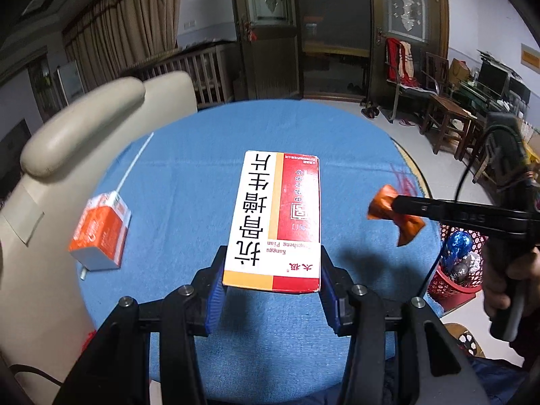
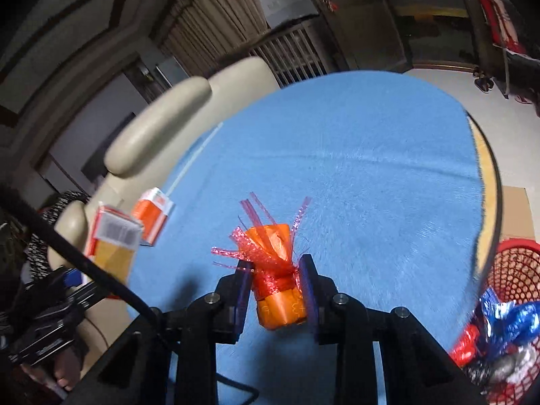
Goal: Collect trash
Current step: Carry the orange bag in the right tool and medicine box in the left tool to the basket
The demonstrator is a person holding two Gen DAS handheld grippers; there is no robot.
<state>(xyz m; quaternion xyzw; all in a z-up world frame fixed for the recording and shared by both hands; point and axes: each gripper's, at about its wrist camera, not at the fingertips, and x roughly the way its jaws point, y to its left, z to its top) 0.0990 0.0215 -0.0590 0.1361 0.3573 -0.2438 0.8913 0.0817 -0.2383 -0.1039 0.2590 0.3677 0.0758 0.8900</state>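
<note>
My left gripper (image 1: 272, 266) is shut on a white, red and yellow medicine box (image 1: 275, 216) and holds it above the blue round table (image 1: 189, 175). My right gripper (image 2: 276, 281) is shut on an orange wrapper tied with red ribbon (image 2: 275, 270), also above the table; it shows in the left wrist view (image 1: 395, 214) at the right. The held medicine box shows in the right wrist view (image 2: 113, 243) at the left. A small orange and white carton (image 1: 101, 233) with a white straw lies on the table's left side; it shows in the right wrist view (image 2: 153, 217).
A red mesh basket (image 1: 455, 270) with blue and silver wrappers stands on the floor right of the table, also in the right wrist view (image 2: 516, 270). A beige armchair (image 1: 84, 118) stands at the table's left. Wooden chairs (image 1: 449, 114) stand far right.
</note>
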